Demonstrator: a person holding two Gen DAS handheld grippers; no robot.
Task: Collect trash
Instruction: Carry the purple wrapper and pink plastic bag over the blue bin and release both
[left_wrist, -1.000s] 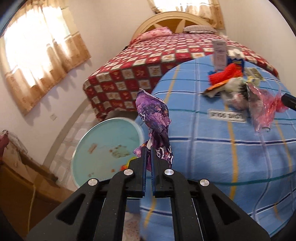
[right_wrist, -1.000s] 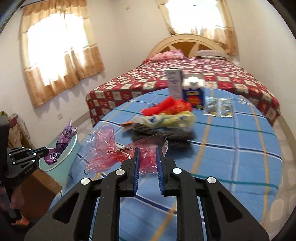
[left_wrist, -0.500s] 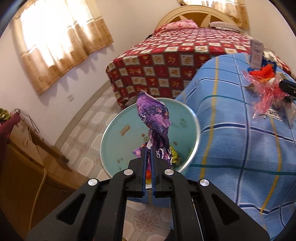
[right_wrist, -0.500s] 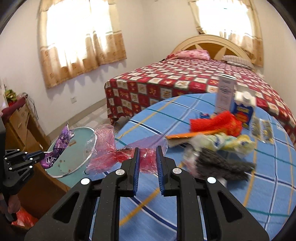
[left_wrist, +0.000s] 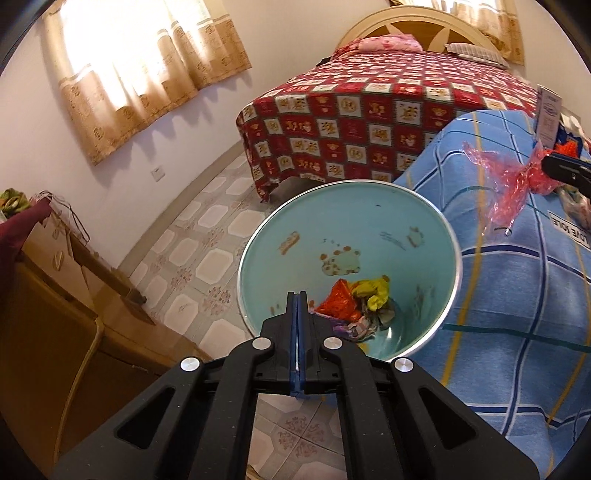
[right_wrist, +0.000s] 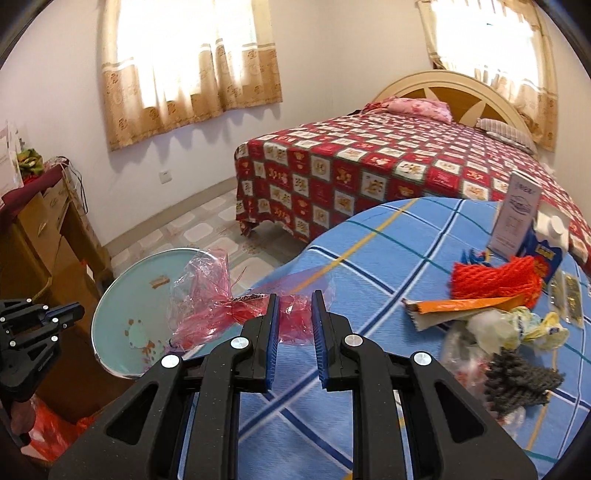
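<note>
My left gripper (left_wrist: 297, 295) is shut and empty above the near rim of the light-blue trash bin (left_wrist: 424, 206). The purple wrapper (left_wrist: 351, 328) lies in the bin with orange and yellow wrappers (left_wrist: 343, 302). My right gripper (right_wrist: 293, 301) holds a crumpled pink plastic bag (right_wrist: 210, 306) between its jaws, above the table's left edge, beside the bin (right_wrist: 122, 295). The bag also shows in the left wrist view (left_wrist: 506, 184). More trash lies on the blue checked table (right_wrist: 369, 387): an orange net (right_wrist: 495, 280), pale wrappers (right_wrist: 509, 328), a grey scrubber (right_wrist: 517, 380).
A white box (right_wrist: 517, 218) and a blue carton (right_wrist: 546, 251) stand at the table's far side. A bed with a red checked cover (right_wrist: 369, 166) is behind. A wooden cabinet (left_wrist: 55, 314) stands left of the bin. The tiled floor (left_wrist: 207, 258) lies around it.
My left gripper moved over the bin and let go of the purple wrapper, which now lies inside; its jaws are closed again. My right gripper carried the pink bag left toward the bin.
</note>
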